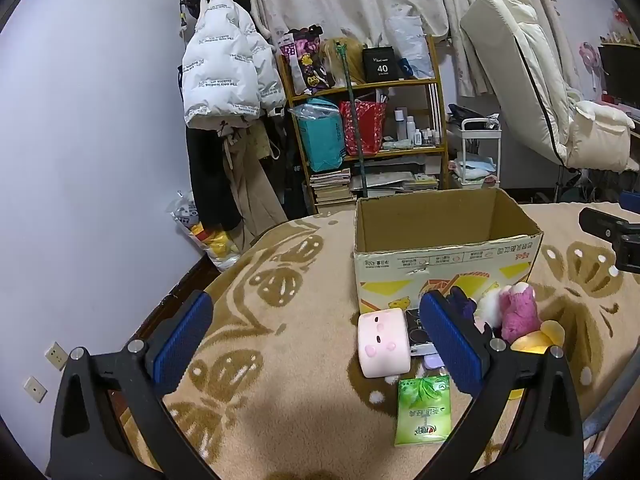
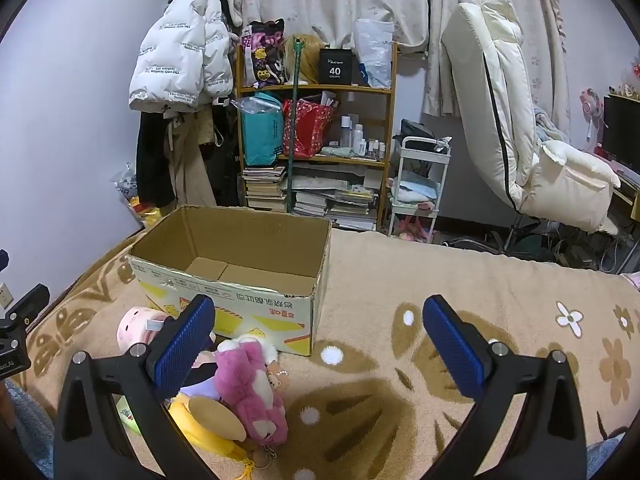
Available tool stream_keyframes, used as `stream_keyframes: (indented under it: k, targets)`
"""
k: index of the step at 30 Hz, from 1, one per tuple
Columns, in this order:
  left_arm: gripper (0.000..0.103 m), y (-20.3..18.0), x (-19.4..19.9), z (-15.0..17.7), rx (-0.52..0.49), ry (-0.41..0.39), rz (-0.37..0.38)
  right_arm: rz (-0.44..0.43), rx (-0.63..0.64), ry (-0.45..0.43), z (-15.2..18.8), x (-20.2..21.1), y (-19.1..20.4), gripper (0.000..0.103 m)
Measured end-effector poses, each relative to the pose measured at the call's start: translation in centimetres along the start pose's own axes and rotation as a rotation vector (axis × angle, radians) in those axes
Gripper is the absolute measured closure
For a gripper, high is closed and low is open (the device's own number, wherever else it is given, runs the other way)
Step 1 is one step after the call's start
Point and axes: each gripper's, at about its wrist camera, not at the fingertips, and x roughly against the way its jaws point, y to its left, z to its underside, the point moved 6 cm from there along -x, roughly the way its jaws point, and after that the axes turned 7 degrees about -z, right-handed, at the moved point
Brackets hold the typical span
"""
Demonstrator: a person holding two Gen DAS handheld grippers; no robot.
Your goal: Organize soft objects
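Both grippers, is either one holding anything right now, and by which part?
Nothing is held. The left gripper and the right gripper both have open jaws, empty above the blanket.

Cardboard box [image 2: 224,280]: one
Plush toys [image 2: 252,388]: about five, piled
Green tissue packet [image 1: 423,410]: one
Grippers: two

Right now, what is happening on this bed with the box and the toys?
A person holds two grippers above a patterned blanket. Both the left gripper and the right gripper are open and hold nothing. An open cardboard box stands on the blanket, and its visible floor is bare. The soft things lie in a pile in front of it: a pink square plush, a pink fluffy bear, a yellow plush and a green tissue pack. Nothing is packed yet.
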Motion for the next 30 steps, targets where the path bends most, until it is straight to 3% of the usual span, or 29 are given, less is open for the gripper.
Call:
stream_keyframes:
  k: [30]
  targets:
    - [0.001,-0.23,-0.08,0.12,-0.002,0.003,-0.001,-0.001,0.003,0.003,0.07,-0.12,0.17,0.000]
